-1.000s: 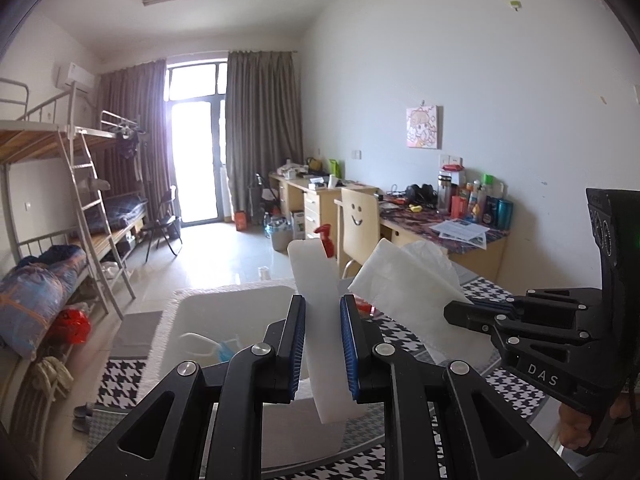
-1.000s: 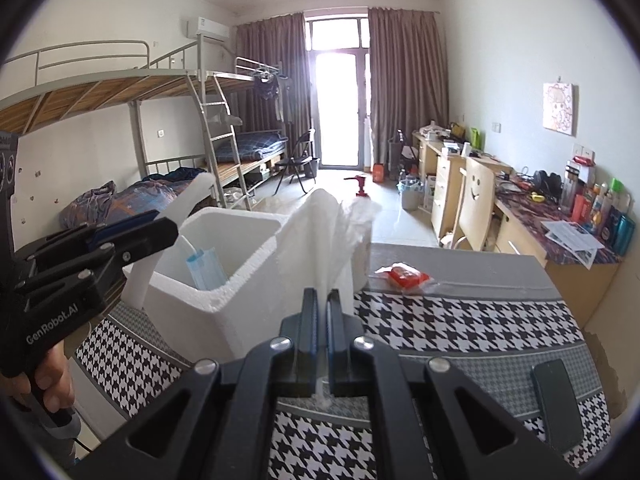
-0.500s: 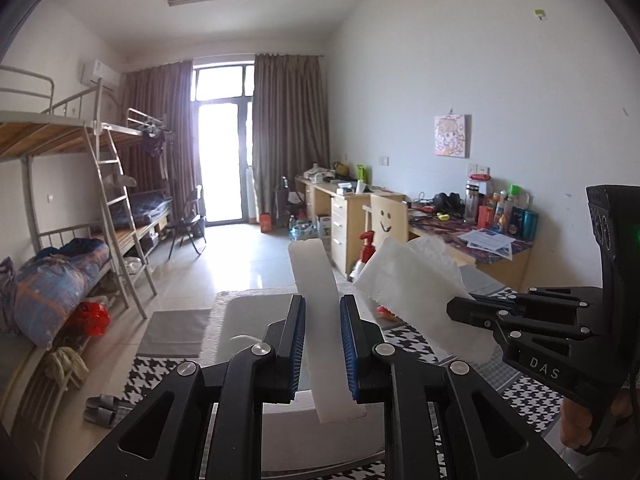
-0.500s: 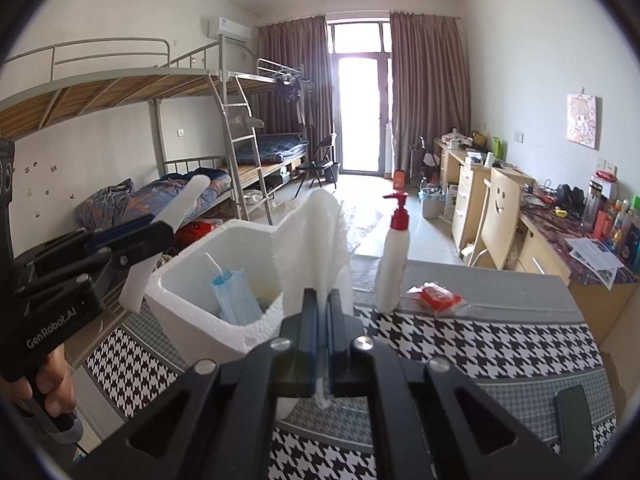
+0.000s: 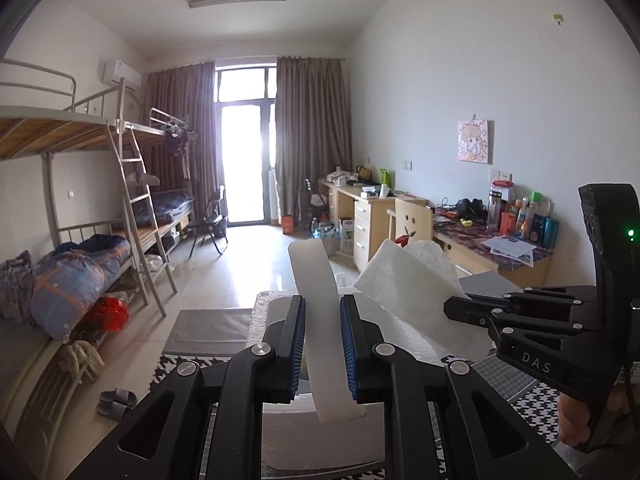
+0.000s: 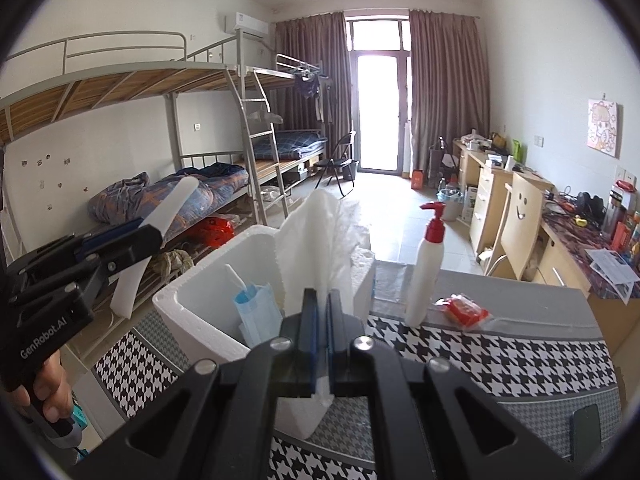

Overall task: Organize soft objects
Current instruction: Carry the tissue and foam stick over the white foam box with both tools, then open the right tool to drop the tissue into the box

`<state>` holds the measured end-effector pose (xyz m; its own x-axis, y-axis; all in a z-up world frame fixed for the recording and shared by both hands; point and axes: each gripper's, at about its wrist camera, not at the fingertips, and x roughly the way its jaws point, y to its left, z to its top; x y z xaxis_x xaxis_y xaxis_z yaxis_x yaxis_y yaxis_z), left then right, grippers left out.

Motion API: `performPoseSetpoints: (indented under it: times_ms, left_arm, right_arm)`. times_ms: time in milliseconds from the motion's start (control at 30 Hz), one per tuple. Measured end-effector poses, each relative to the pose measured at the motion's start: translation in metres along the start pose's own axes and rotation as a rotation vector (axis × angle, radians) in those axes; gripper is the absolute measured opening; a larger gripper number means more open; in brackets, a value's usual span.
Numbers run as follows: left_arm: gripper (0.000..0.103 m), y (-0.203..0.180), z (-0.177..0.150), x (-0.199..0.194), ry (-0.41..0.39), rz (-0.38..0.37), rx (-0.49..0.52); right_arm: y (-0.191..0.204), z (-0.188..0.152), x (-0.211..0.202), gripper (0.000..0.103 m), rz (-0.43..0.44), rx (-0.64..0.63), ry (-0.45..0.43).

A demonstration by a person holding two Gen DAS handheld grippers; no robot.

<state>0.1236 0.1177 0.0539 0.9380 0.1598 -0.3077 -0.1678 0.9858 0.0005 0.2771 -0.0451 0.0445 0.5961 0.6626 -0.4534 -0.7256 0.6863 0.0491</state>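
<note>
Up close, two black handheld grippers work over a table (image 6: 520,356) covered in black-and-white houndstooth cloth, in a dormitory room. At the table's left end stands a white foam box (image 6: 200,316), open at the top; its thick walls are rough and crumbly. Inside it, leaning against the near wall, is a blue surgical mask (image 6: 256,312) with a thin white strip beside it standing upright; the rest of the box's inside is hidden behind the tissue. The right gripper (image 6: 322,312) has its jaws pressed tight together on a crumpled white tissue (image 6: 316,240), which stands up from the pads just in front of the box, with a corner hanging below them. The left gripper (image 5: 322,344) has its blue-padded jaws set narrowly apart, clamped on a flat white foam strip (image 5: 320,312) that slants upward between them; in the right wrist view this strip is held beyond the box's left side, above the floor. On the table just right of the box stands a white pump bottle (image 6: 426,276) with a red top, and near it lies a small red packet (image 6: 464,308).
</note>
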Motion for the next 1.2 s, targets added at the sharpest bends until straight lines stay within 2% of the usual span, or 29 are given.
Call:
performPoseSetpoints:
  times_ms: [600,1200]
  left_arm:
    - [0.019,0.023,-0.011,-0.002,0.006,0.072,-0.029]
    - [0.019,0.03,-0.014,-0.002,0.014,0.086,-0.036]
  right_arm:
    - [0.022,0.012,0.038,0.006,0.06,-0.028,0.049]
    - [0.03,0.009,0.071,0.006,0.063,-0.046,0.117]
